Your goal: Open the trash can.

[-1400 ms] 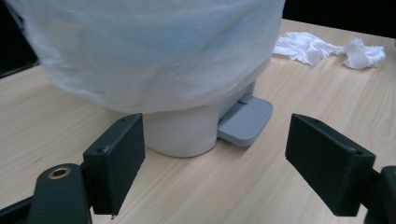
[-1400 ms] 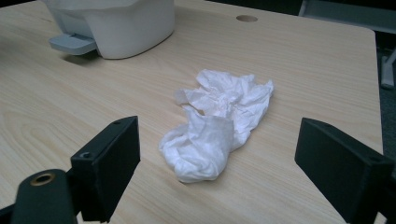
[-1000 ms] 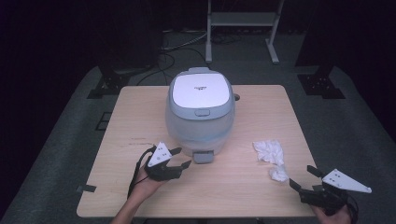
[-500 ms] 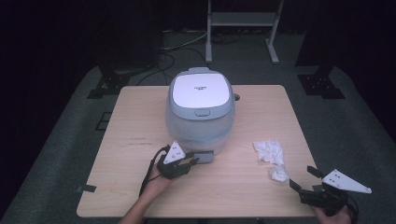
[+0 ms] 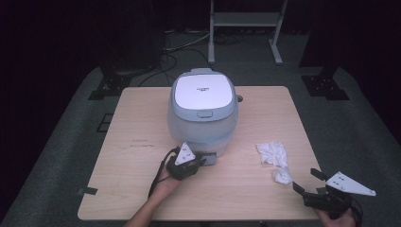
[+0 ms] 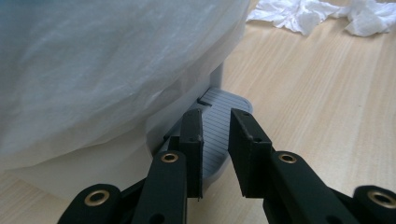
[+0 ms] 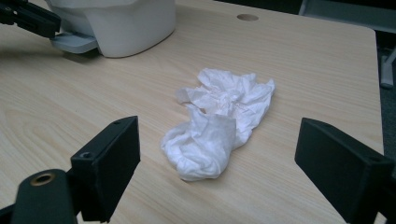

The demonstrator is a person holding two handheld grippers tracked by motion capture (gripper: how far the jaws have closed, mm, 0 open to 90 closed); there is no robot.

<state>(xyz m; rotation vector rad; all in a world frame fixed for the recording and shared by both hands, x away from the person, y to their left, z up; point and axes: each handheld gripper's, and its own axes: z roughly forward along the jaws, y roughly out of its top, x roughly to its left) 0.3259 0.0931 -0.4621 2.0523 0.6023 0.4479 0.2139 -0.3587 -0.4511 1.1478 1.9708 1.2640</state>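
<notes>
Change since earlier frame: left tongs [image 5: 201, 161] have travelled from open tabletop toward the base of the pedal bin [image 5: 202, 113] and now sit over its foot pedal [image 6: 223, 122]; their jaws have just been closing. I see no shift in the right tongs [image 5: 305, 184].

Left tongs, state: I read them as drawn nearly together, only a narrow slot between the pads; nothing is clamped. In the left gripper view the ribbed grey pedal lies under and beyond the tips; I cannot tell whether they touch it.

Right tongs, state: spread wide and empty at the near right corner of the tabletop [image 5: 142, 123], facing the crumpled tissues [image 7: 219, 119], well apart from them.

Bin location: centre of the tabletop, lid [image 5: 203, 92] down, white liner bag [image 6: 93, 65] bulging over the pedal, which juts toward me.

Step in hand (judgement): pressing the pedal to lift the lid.

Method advised: I would keep the tips together, as one blunt point, set them on the ribbed outer half of the pedal and push straight down, steadily.

Risks: a slanted push may slide the light bin backward; tips too close to the body may snag the liner.

Follow-on: hold the pedal down while the right tongs fetch the tissues.
</notes>
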